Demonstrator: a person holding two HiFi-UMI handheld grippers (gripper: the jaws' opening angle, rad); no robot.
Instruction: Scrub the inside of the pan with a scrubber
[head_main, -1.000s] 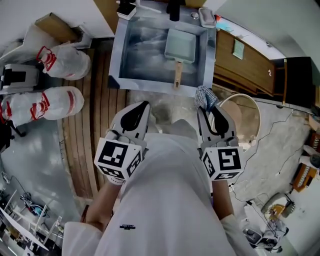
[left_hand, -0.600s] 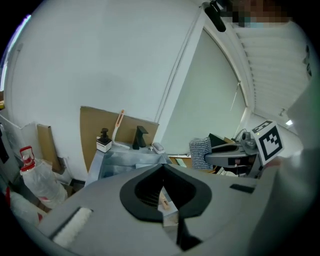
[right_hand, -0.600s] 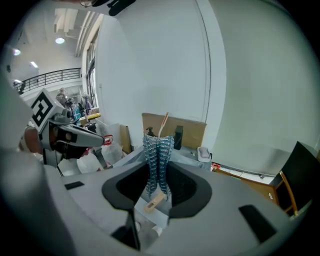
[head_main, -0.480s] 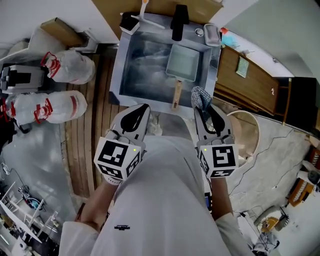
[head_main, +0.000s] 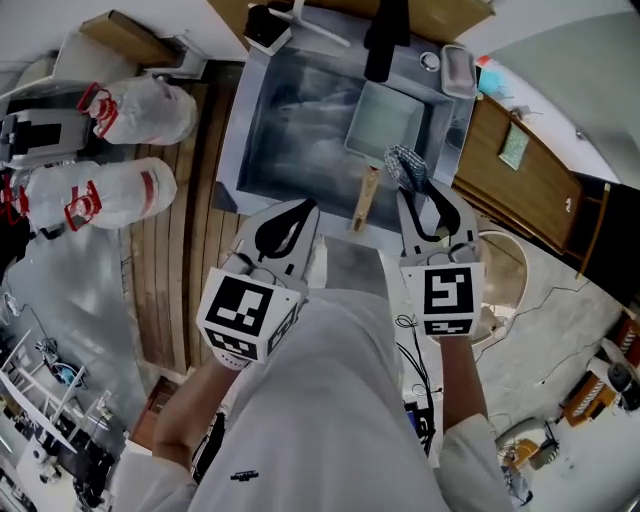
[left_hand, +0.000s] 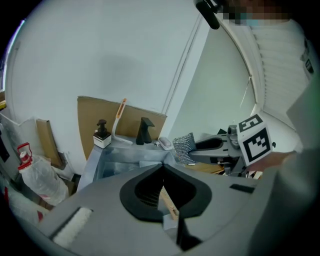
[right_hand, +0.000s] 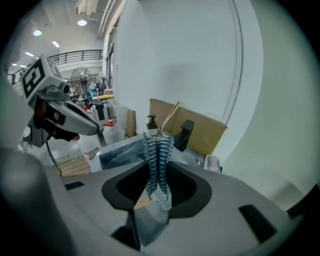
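Note:
A pale square pan (head_main: 384, 124) lies in the steel sink (head_main: 262, 150), its wooden handle (head_main: 364, 198) pointing toward me. My right gripper (head_main: 418, 192) is shut on a blue-grey mesh scrubber (head_main: 404, 164), held at the sink's near rim just right of the handle and apart from the pan. In the right gripper view the scrubber (right_hand: 157, 154) stands up between the jaws. My left gripper (head_main: 299, 207) is shut with nothing in it, at the sink's front edge left of the handle. In the left gripper view a piece of the handle (left_hand: 168, 201) shows through the gap behind the closed tips.
A black faucet (head_main: 383, 40), a soap dispenser (head_main: 268, 28), a brush (head_main: 322, 27) and a soap dish (head_main: 458, 70) stand along the sink's back. White bags (head_main: 135, 112) lie on the slatted floor (head_main: 190, 250) to the left. A round tub (head_main: 506, 272) is on the right.
Both grippers have moved forward toward the sink. The scrubber has gone from in front of the sink to its near rim beside the pan handle.

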